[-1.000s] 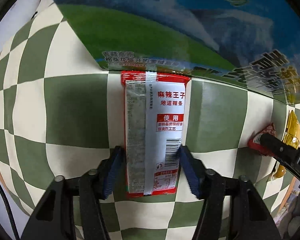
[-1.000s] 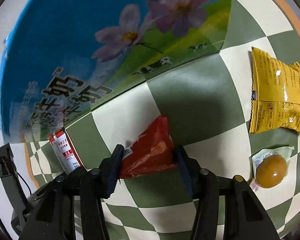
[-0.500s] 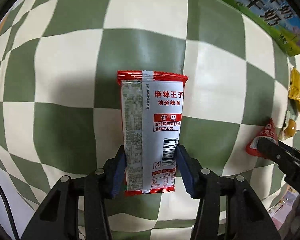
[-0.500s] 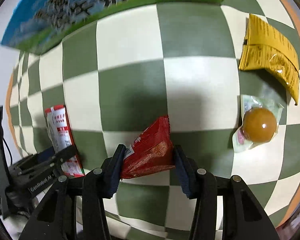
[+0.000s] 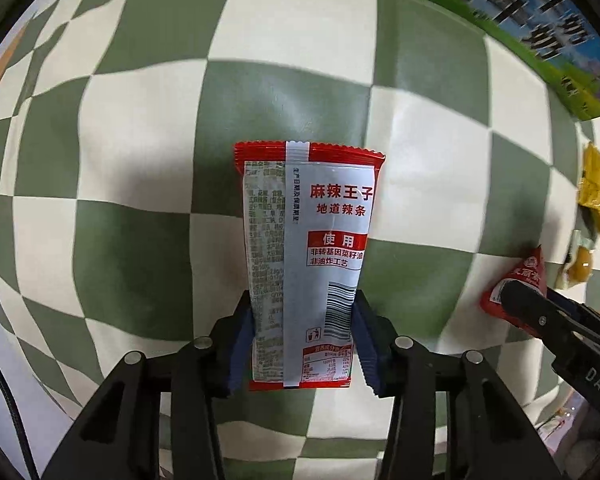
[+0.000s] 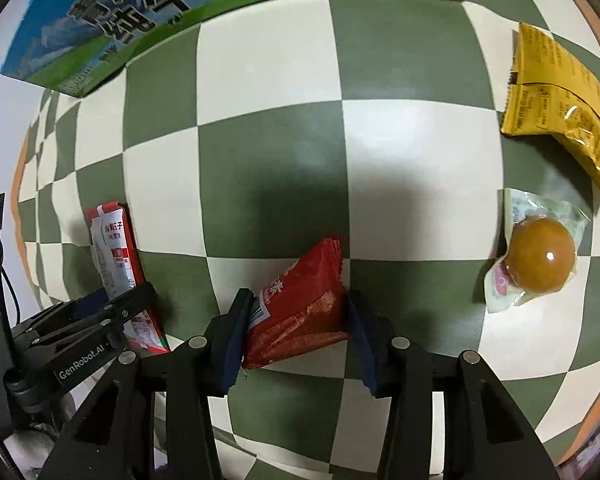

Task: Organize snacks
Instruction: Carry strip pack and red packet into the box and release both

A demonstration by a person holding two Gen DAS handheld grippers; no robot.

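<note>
Left wrist view: the left tongs (image 5: pixel 302 344) are seen pinched on a red and white snack packet (image 5: pixel 306 256), held by its near end above the green and white checked desk (image 5: pixel 140 160). Its left-hand print is too blurred to be read. Far right, the right tongs (image 5: pixel 518 300) are partly cut off by the frame. In the right wrist view, those right tongs (image 6: pixel 296 328) are clamped on a crumpled red packet (image 6: pixel 300 304), barcode half hidden by one pad. A yellow packet (image 6: pixel 560 108) and a sealed brown egg (image 6: pixel 540 260) are left lying at right, well apart. A milk carton (image 6: pixel 140 12) is cropped at the far edge.
</note>
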